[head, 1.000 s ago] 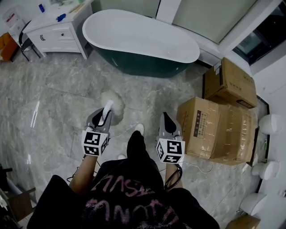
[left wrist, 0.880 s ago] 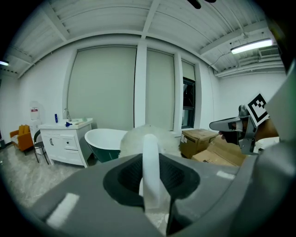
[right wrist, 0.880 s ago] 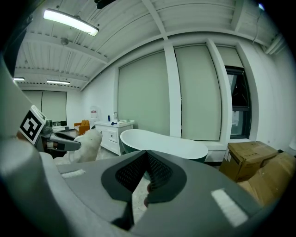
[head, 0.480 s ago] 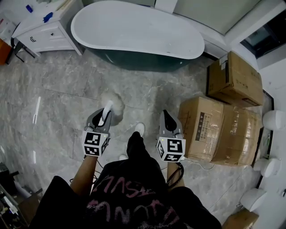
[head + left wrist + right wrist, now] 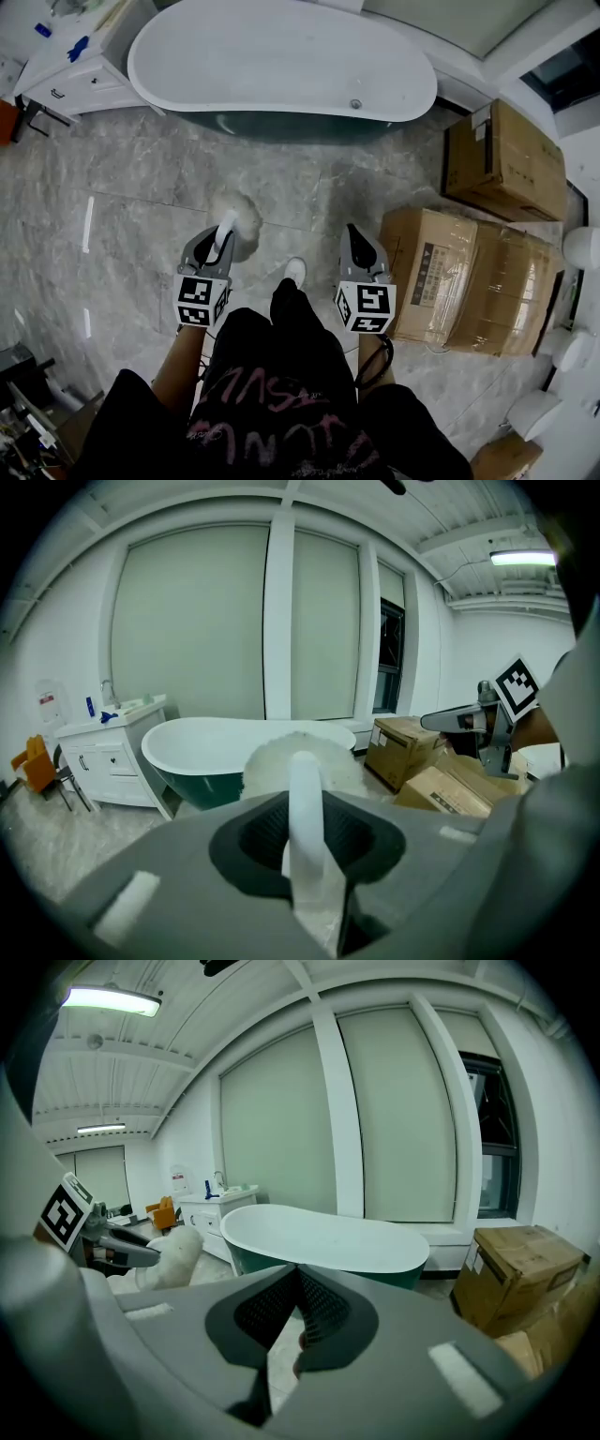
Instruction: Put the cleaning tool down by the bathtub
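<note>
My left gripper (image 5: 223, 236) is shut on the white handle of the cleaning tool (image 5: 235, 214), a brush with a fluffy off-white head that sticks out ahead of the jaws. The left gripper view shows the handle (image 5: 305, 803) clamped between the jaws, with the fluffy head (image 5: 298, 760) beyond them. The bathtub (image 5: 281, 58), white inside and dark green outside, stands ahead on the grey marble floor. My right gripper (image 5: 357, 240) is shut with nothing in it, level with the left one. In the right gripper view the tub (image 5: 323, 1238) lies straight ahead.
A white vanity cabinet (image 5: 70, 67) stands left of the tub. Stacked cardboard boxes (image 5: 469, 272) sit close on my right, with another box (image 5: 503, 159) behind them. White fixtures (image 5: 583, 248) line the far right edge. The person's white shoe (image 5: 294, 271) shows between the grippers.
The person has stepped forward, so the tub and boxes sit nearer and lower in the head view. Both grippers keep their pose, and the tool stays held.
</note>
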